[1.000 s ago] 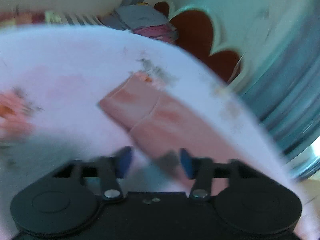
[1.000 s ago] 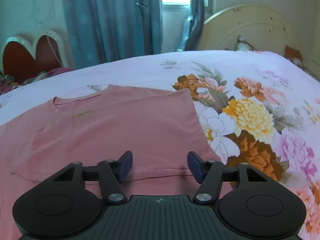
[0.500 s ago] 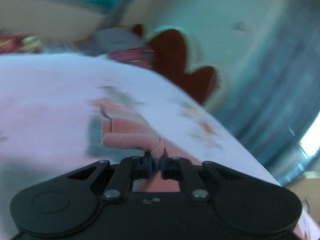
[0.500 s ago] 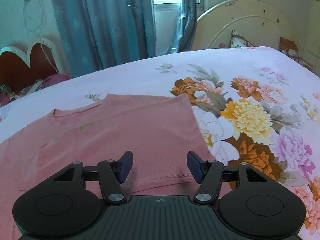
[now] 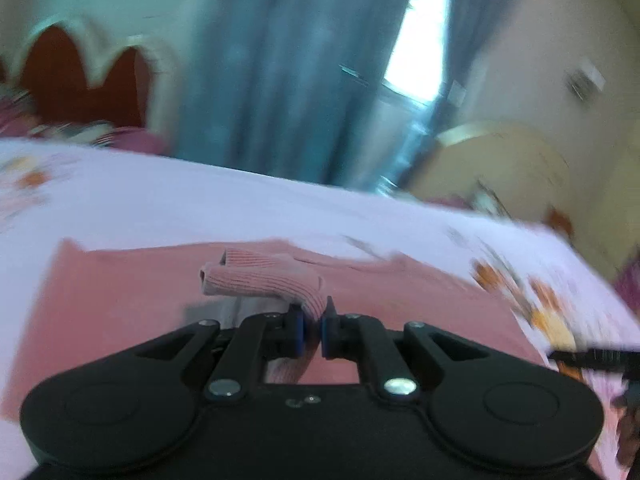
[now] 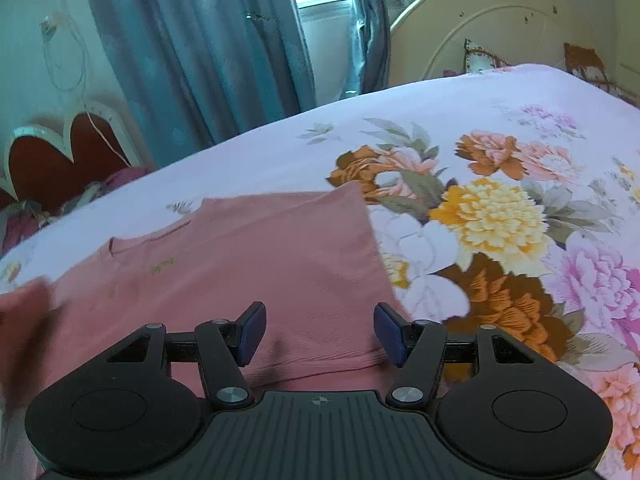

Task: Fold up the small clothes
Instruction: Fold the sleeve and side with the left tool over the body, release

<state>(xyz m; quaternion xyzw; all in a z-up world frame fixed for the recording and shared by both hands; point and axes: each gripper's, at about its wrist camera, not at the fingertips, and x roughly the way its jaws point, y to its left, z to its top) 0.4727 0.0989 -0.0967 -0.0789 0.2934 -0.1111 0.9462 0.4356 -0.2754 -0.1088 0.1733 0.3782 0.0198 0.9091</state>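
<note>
The left gripper (image 5: 312,326) is clamped tight on the ribbed sleeve end (image 5: 260,280) of the dusty-pink knit top (image 6: 256,264), the cuff being held raised just ahead of its tips, over the garment's body. The top is lying flat on the floral lilac bedsheet (image 6: 480,128), spread directly ahead of and beneath both grippers. The right gripper (image 6: 320,334) is being held with jaws parted about halfway, nothing gripped, over the top's lower right edge. Blurred pink fabric is showing at far left of the right gripper. Teal curtains (image 6: 192,48) are hanging beyond.
</note>
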